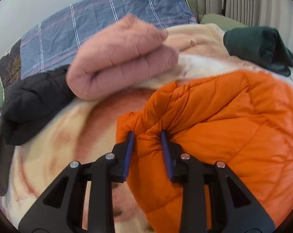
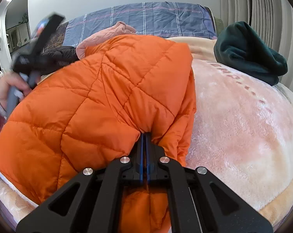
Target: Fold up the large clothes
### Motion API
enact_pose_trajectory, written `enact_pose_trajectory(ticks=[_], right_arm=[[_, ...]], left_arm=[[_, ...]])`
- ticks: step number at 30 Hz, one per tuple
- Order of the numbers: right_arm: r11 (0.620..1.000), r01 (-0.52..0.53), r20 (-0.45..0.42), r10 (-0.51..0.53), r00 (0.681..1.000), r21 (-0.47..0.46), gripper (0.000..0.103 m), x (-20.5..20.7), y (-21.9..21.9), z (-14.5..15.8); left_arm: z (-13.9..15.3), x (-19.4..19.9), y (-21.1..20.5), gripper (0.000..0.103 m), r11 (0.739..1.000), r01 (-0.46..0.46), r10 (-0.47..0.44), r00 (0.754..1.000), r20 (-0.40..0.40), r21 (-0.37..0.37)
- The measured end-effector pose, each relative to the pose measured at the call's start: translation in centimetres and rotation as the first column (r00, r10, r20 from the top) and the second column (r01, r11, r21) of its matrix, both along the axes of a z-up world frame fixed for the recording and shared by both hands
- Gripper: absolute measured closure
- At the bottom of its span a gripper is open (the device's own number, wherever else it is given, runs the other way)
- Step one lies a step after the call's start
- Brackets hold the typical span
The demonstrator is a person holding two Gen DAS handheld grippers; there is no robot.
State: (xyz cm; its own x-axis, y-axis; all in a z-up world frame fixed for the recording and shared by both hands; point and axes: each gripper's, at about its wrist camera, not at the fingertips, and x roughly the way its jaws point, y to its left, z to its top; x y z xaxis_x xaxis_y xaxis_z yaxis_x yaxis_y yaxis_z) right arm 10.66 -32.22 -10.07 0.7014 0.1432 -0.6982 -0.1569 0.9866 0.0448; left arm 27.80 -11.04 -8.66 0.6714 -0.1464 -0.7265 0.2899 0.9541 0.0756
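Orange quilted jacket: spread across the plush peach blanket on the bed, its padded fabric bunched where both your tools meet it.
Your left gripper: fingers narrowed onto a raised fold at the jacket's edge, blue pads pressing the puffy fabric from both sides.
Your right gripper: fingers drawn together, pinching a thin pleat of the same jacket.
Your hand: at the left edge of the right wrist view, blurred, wrapped around the other tool's grey handle.
Folded pink garment: lying beyond the jacket on the blanket.
Black padded garment: heaped just left of the pink one, touching it.
Dark green garment: rumpled at the blanket's far right, apart from the jacket.
Blue plaid quilt: along the wall behind.
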Motion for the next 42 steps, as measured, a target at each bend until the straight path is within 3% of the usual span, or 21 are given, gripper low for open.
enact_pose_trajectory(ticks=[3, 4, 6, 7, 9, 11, 13, 16, 21, 24, 26, 28, 30, 34, 42], right_arm=[[1.000, -0.002, -0.002, 0.002, 1.000, 0.005, 0.101, 0.0, 0.0, 0.0], [1.000, -0.002, -0.002, 0.002, 1.000, 0.003, 0.101, 0.0, 0.0, 0.0], [1.000, -0.002, 0.002, 0.002, 1.000, -0.002, 0.101, -0.1, 0.1, 0.0], [1.000, -0.003, 0.004, 0.003, 1.000, 0.000, 0.100, -0.1, 0.0, 0.1], [1.000, -0.003, 0.010, 0.003, 1.000, 0.027, 0.100, -0.4, -0.4, 0.4], [0.998, 0.011, 0.006, -0.012, 1.000, 0.064, 0.099, -0.8, -1.5, 1.5], [0.995, 0.002, -0.029, 0.001, 1.000, 0.097, 0.097, -0.9, -2.5, 3.1], [0.993, 0.002, 0.032, -0.006, 0.999, 0.122, 0.092, -0.9, -3.5, 6.8], [0.987, -0.027, 0.076, 0.015, 0.997, 0.158, 0.092, 4.9, -3.2, 9.7], [0.982, -0.042, 0.017, 0.040, 0.999, 0.184, 0.092, 9.3, -2.6, 8.0], [0.993, 0.004, -0.055, 0.003, 0.998, 0.120, 0.095, 11.9, -2.5, 5.0], [0.998, 0.042, -0.071, -0.038, 0.997, 0.056, 0.098, 12.7, -2.5, 2.4], [0.995, 0.073, -0.075, -0.068, 0.995, 0.064, 0.099, 13.0, -3.0, 0.3], [0.990, 0.084, -0.106, -0.072, 0.992, 0.114, 0.099, 13.3, -3.7, -0.5], [0.997, 0.072, -0.077, -0.069, 0.995, 0.027, 0.100, 13.5, -2.6, -0.8]], left_arm=[[4.1, -2.3, -1.0, 0.076, 0.986, 0.105, -0.095, 0.992, 0.083, -0.131], [4.8, -2.7, -1.8, 0.076, 0.980, 0.139, -0.126, 0.987, 0.098, -0.144], [5.7, -3.6, -4.4, 0.072, 0.971, 0.207, -0.192, 0.974, 0.124, -0.117], [5.5, -3.7, -6.4, 0.064, 0.973, 0.223, -0.216, 0.971, 0.105, -0.060], [2.2, -2.7, -10.2, 0.060, 0.972, 0.221, -0.222, 0.975, 0.003, 0.081], [-0.1, -2.6, -12.1, 0.060, 0.962, 0.206, -0.212, 0.977, 0.011, 0.177], [-0.2, -2.6, -12.2, 0.060, 0.968, 0.198, -0.202, 0.979, 0.006, 0.152], [-0.3, -2.5, -10.9, 0.060, 0.977, 0.199, -0.199, 0.980, -0.006, 0.073], [-0.1, -2.7, -10.3, 0.060, 0.979, 0.199, -0.199, 0.980, -0.006, 0.049], [-0.3, -2.7, -10.4, 0.060, 0.979, 0.199, -0.199, 0.980, -0.003, 0.041], [-0.3, -2.6, -10.3, 0.060, 0.980, 0.197, -0.197, 0.980, -0.004, 0.024], [-0.3, -2.4, -10.2, 0.059, 0.982, 0.190, -0.190, 0.982, -0.008, -0.002], [-0.4, -2.1, -10.3, 0.058, 0.982, 0.189, -0.189, 0.982, -0.019, -0.017], [-1.3, -1.5, -10.6, 0.057, 0.981, 0.190, -0.192, 0.981, -0.027, -0.048], [-0.7, -1.8, -9.2, 0.056, 0.976, 0.186, -0.191, 0.981, -0.027, -0.116]])
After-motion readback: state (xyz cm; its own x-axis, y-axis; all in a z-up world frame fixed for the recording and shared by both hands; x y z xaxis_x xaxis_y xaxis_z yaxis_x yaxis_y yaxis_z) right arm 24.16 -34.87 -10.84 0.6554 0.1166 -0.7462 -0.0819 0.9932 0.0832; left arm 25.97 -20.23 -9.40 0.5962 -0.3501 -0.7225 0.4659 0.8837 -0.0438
